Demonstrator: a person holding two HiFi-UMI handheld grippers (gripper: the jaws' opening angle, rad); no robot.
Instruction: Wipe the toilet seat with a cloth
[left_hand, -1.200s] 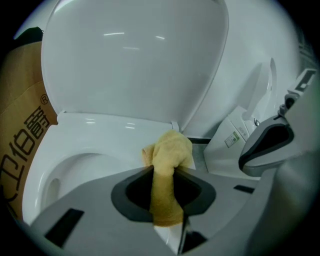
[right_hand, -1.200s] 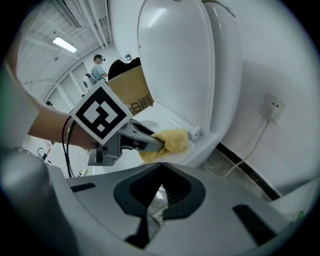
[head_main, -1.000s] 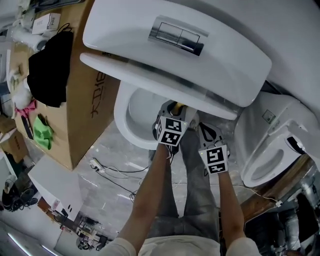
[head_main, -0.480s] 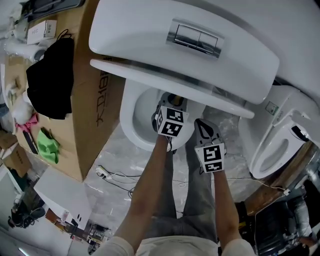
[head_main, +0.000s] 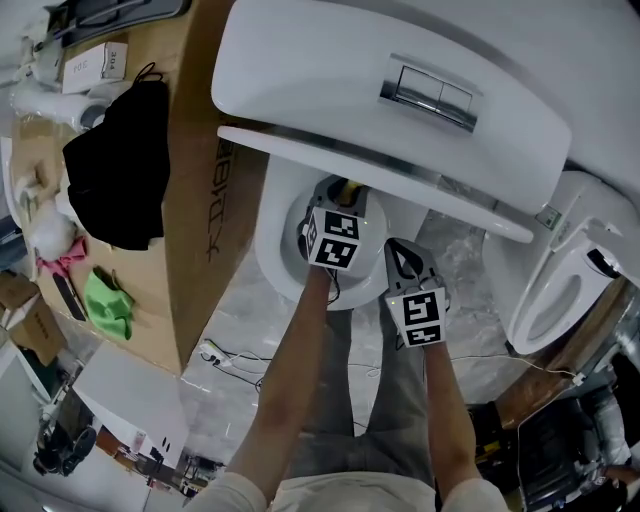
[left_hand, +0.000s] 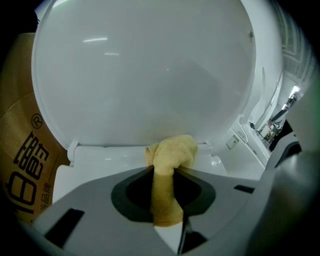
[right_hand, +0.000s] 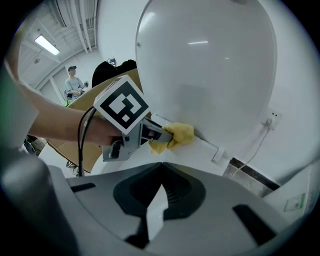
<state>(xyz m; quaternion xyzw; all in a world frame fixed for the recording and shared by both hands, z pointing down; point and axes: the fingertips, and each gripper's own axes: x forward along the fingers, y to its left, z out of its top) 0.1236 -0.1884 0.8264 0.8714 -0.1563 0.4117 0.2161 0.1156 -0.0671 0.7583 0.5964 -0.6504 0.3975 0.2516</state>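
The white toilet has its lid (left_hand: 145, 75) raised; its seat (head_main: 272, 262) shows below the tank with the chrome flush plate (head_main: 432, 88). My left gripper (left_hand: 167, 172) is shut on a yellow cloth (left_hand: 172, 152), whose bunched end presses on the back of the seat (left_hand: 100, 167) just under the lid hinge. From above, the left gripper (head_main: 340, 198) reaches over the bowl with the cloth (head_main: 346, 187) at its tip. My right gripper (head_main: 402, 256) hangs beside it to the right, over the seat's edge. Its jaws (right_hand: 161, 165) are shut with nothing in them; its view shows the left gripper (right_hand: 150, 132) and cloth (right_hand: 176, 135).
A large cardboard box (head_main: 195, 200) stands close on the toilet's left, with a black garment (head_main: 115, 175) and a green cloth (head_main: 105, 305) on it. A second toilet (head_main: 560, 290) stands at the right. Cables (head_main: 240, 355) lie on the floor. A person (right_hand: 75, 82) stands far behind.
The head view has swung, so the toilet sits further right in frame. The left gripper with the cloth has slid along the seat's back towards its middle; the right gripper followed beside it.
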